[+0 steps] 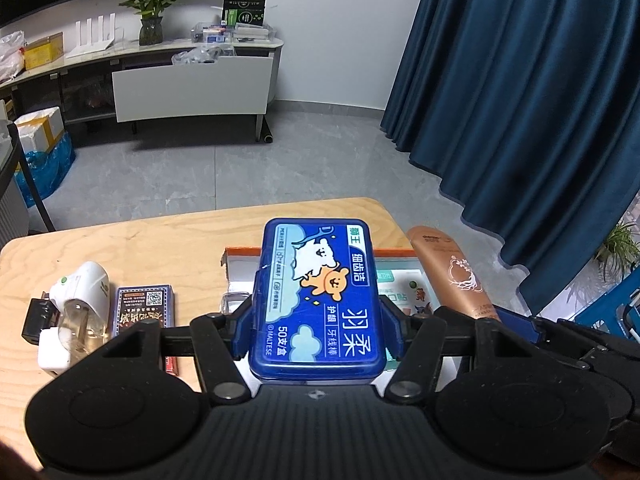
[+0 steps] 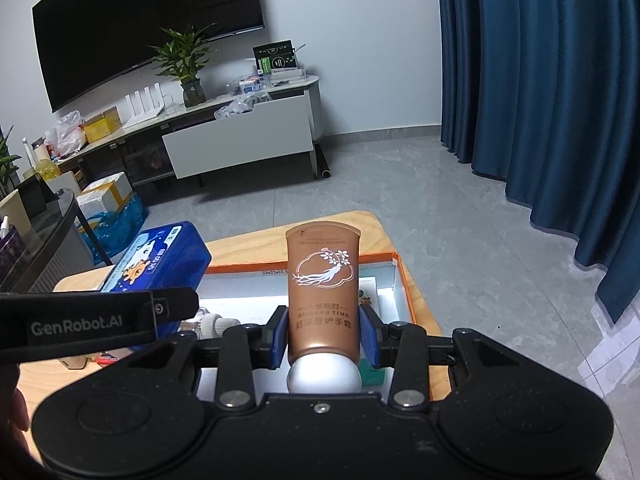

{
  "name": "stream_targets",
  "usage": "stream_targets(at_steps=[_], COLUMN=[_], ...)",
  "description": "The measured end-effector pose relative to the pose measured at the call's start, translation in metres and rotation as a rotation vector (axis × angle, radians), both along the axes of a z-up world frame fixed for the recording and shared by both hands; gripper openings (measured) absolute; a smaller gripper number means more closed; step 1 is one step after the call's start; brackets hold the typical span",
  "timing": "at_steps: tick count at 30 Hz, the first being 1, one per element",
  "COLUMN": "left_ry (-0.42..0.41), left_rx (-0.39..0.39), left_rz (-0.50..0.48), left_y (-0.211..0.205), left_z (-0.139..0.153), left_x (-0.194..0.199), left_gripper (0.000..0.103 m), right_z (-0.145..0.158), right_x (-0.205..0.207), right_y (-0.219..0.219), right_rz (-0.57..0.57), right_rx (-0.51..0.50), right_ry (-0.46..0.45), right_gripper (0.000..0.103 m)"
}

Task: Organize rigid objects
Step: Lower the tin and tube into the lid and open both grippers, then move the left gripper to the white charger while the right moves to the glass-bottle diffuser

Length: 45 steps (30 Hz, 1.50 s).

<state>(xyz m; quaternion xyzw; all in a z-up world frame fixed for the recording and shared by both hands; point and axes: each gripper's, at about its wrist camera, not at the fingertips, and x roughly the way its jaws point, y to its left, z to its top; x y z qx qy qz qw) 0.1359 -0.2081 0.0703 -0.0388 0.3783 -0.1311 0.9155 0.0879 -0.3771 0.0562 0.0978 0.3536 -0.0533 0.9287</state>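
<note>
My left gripper (image 1: 316, 322) is shut on a blue floss-pick box (image 1: 316, 288) with a cartoon label, held above the near left part of an orange-rimmed white tray (image 1: 240, 249). My right gripper (image 2: 325, 330) is shut on a brown hand-cream tube (image 2: 323, 288) with a silver cap, held over the same tray (image 2: 396, 280). The tube also shows in the left wrist view (image 1: 452, 272), to the right of the box. The blue box shows in the right wrist view (image 2: 156, 258), to the left of the tube.
On the wooden table (image 1: 120, 248) left of the tray lie a white device with a clear bottle (image 1: 80, 300), a dark card box (image 1: 146, 308) and a black plug (image 1: 36, 316). A green-white packet (image 1: 396, 280) lies in the tray. Blue curtain (image 1: 520, 80) hangs on the right.
</note>
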Motion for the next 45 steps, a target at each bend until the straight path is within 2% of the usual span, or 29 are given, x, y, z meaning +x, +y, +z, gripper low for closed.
stream_targets(at_steps=[25,28,29,30,35,39,42,45], left_ry=[0.064,0.07,0.072,0.073,0.086,0.101,0.127,0.123], left_rx=[-0.012,-0.01,-0.009,-0.008,-0.004,0.003,-0.012,-0.021], left_rz=[-0.025,-0.029,-0.03,-0.03,-0.038,-0.041,-0.039,-0.043], left_y=[-0.004,-0.005,-0.006,-0.006,-0.011,-0.014,-0.015,-0.016], left_z=[-0.015,-0.017,-0.017,-0.018,-0.021,-0.024,-0.028,-0.028], left_x=[0.02,0.021,0.022,0.022,0.025,0.027,0.028,0.023], left_gripper=[0.062,0.062,0.062,0.062,0.062,0.062,0.063,0.073], right_z=[-0.018,-0.02,-0.019,-0.018,-0.011,-0.007,-0.003,0.0], right_x=[0.02,0.021,0.021,0.02,0.014,0.002,-0.007,-0.011], right_y=[-0.007,-0.01,-0.012,-0.013,-0.017,-0.017,-0.016,-0.014], right_rz=[-0.024,-0.035,-0.038,-0.044,-0.07,-0.099,-0.112,-0.117], right_rx=[-0.021,-0.023,-0.024,-0.028,-0.032,-0.074,-0.113,-0.154], right_ry=[0.047,0.045,0.041,0.034,0.018,-0.008,-0.028,-0.03], right_gripper=[0.046,0.049,0.06,0.064,0.066,0.073,0.074,0.075])
